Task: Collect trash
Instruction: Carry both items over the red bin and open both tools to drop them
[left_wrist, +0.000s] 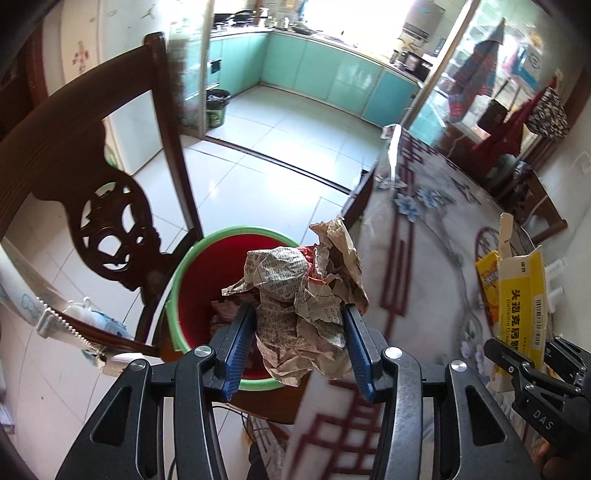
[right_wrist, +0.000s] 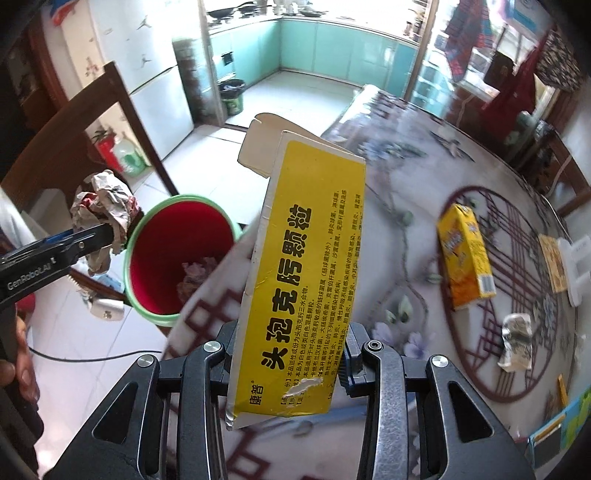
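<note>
My left gripper (left_wrist: 299, 325) is shut on a crumpled wad of newspaper (left_wrist: 303, 295), held over the near rim of a red bin with a green rim (left_wrist: 192, 254) that stands beside the table. The bin holds some crumpled trash at its bottom. My right gripper (right_wrist: 288, 354) is shut on a flattened yellow-and-white medicine box (right_wrist: 295, 280), upright over the table edge, just right of the bin (right_wrist: 177, 251). In the right wrist view the left gripper (right_wrist: 92, 240) and its newspaper wad (right_wrist: 107, 210) hang at the bin's left rim.
A carved dark wooden chair (left_wrist: 110, 221) stands left of the bin. The round patterned table (right_wrist: 443, 221) carries a yellow juice carton (right_wrist: 465, 254), a small crumpled paper (right_wrist: 517, 343) and a white object (right_wrist: 576, 262). A green-black bucket (left_wrist: 216, 107) sits by the kitchen doorway.
</note>
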